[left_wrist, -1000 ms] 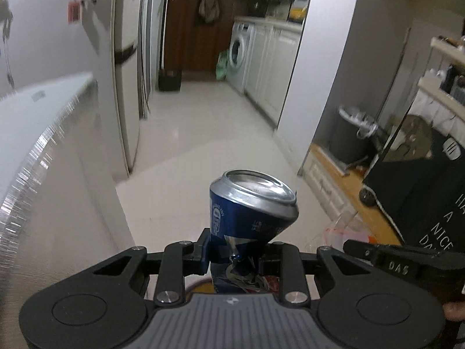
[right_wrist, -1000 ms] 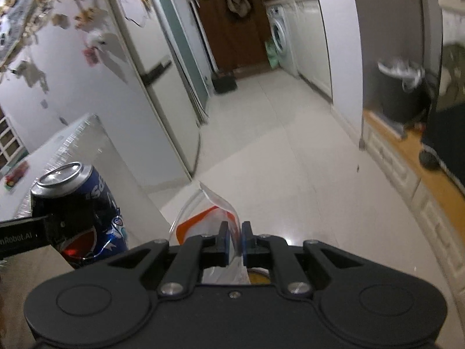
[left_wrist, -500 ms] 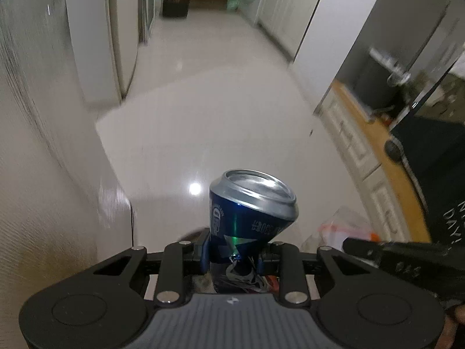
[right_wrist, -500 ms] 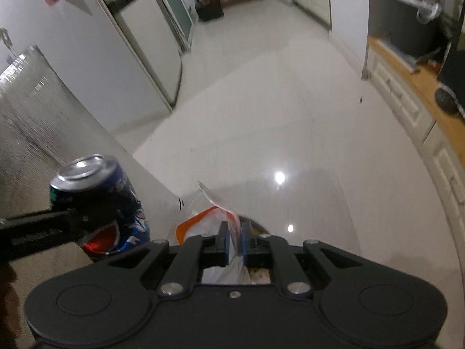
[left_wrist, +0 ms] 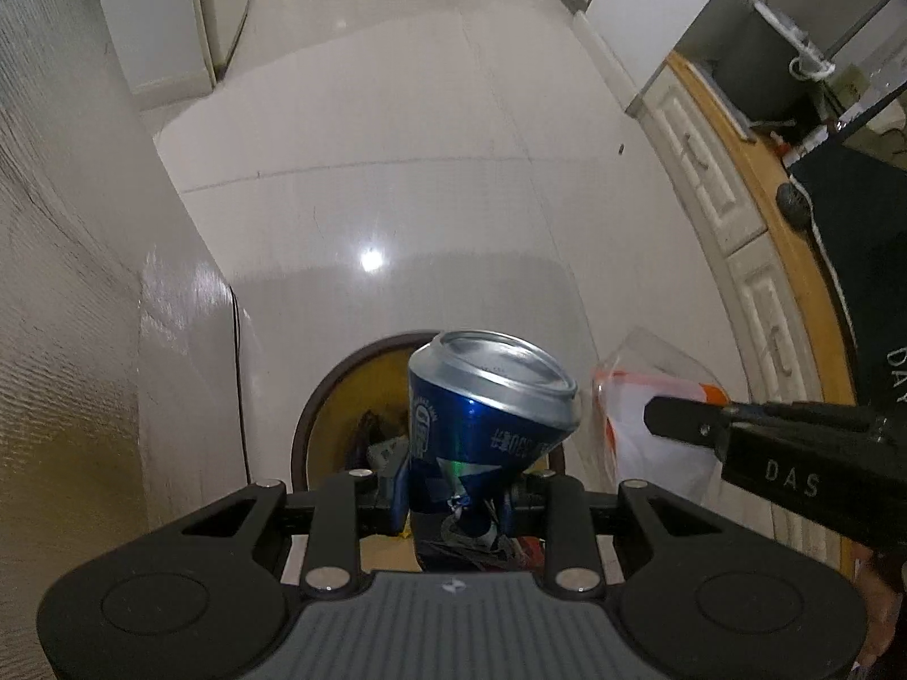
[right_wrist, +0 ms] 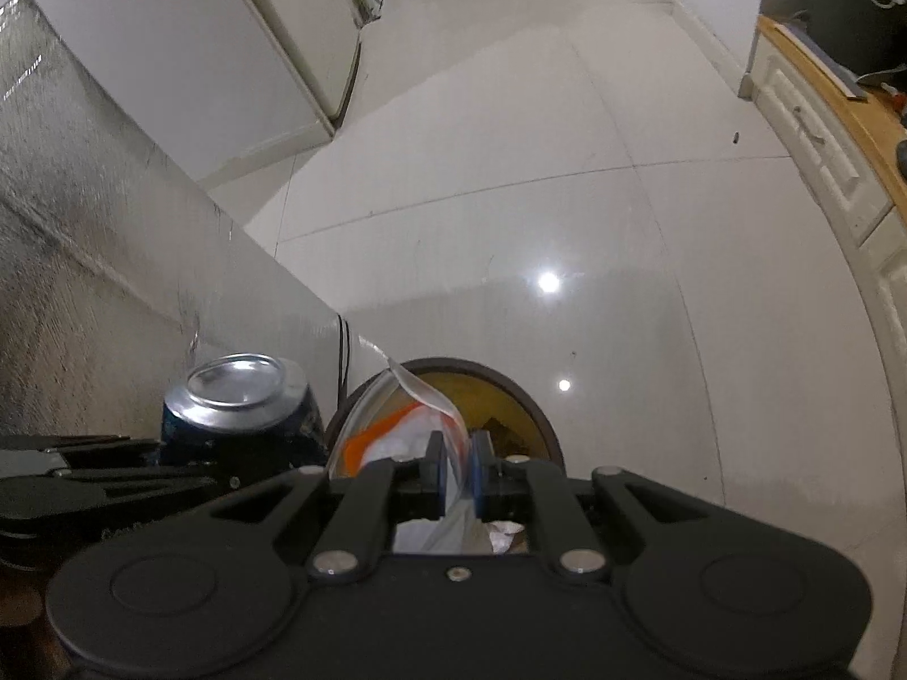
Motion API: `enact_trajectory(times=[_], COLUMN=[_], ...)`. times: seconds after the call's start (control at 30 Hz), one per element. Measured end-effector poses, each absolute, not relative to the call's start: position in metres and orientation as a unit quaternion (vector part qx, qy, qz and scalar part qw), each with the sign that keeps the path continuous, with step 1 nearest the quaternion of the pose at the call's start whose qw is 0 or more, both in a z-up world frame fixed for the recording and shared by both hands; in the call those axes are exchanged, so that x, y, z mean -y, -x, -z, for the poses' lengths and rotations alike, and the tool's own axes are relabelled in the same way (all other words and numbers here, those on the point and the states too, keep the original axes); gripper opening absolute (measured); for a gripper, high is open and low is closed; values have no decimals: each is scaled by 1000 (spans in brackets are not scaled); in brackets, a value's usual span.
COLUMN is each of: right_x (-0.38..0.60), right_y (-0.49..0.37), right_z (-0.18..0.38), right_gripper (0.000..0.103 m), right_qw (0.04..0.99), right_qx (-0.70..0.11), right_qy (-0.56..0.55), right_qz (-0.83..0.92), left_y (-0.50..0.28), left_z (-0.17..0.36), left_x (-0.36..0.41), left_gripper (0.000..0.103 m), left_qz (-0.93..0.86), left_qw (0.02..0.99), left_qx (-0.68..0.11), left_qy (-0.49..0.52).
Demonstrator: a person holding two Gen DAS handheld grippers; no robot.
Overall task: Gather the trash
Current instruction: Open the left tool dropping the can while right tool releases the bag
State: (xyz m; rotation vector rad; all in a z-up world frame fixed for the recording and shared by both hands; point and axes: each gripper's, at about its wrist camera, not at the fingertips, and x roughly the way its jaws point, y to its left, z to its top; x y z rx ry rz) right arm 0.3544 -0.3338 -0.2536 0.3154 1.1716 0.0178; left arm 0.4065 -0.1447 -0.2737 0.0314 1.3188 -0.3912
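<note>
Left gripper (left_wrist: 453, 501) clamped on a crushed blue soda can (left_wrist: 487, 413), jaws narrow and biting the dented waist of the can, silver end facing the camera, can tilted slightly right. Right gripper (right_wrist: 456, 467) pinched nearly closed on a clear plastic bag (right_wrist: 397, 430) with an orange stripe and white contents; thin film sits between the 2 pads, bag's top flap sticking up above them. Both grippers point steeply down over a round trash bin (left_wrist: 334, 396) with dark brown rim and yellow liner, some dark and white scraps visible inside. Can hangs over the bin's opening in the left wrist view; bag hangs over the bin's left part in the right wrist view. The 2 grippers are just beside each other, can to the left of the bag. Bin stands on glossy white tile floor (right_wrist: 567, 198), next to a textured silvery panel (left_wrist: 62, 283) on the left. White cabinet (left_wrist: 720, 181) with wooden top on the right.
</note>
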Motion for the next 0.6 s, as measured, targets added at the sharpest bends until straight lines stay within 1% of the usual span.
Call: enact_trajectory(times=[0.27, 0.3, 0.37, 0.4, 0.6], right_x=[331, 330, 329, 328, 327], right_y=[-360, -360, -360, -360, -364], right_z=[269, 269, 270, 271, 276], right_gripper=[9, 9, 9, 9, 9], right_qw=[811, 811, 811, 811, 809], right_qx=[-567, -567, -568, -568, -569], right_qy=[-143, -142, -142, -142, -142], right_qz=[-18, -18, -19, -19, -24], left_y=[-405, -405, -405, -404, -404], left_z=[297, 300, 304, 306, 310], left_x=[143, 143, 142, 142, 139], left_gripper=[32, 33, 43, 44, 46], left_qz=[176, 175, 176, 176, 168], left_qw=[746, 743, 736, 734, 731], left_qx=[-640, -644, -652, -654, -658], left_qy=[-45, -47, -51, -54, -63])
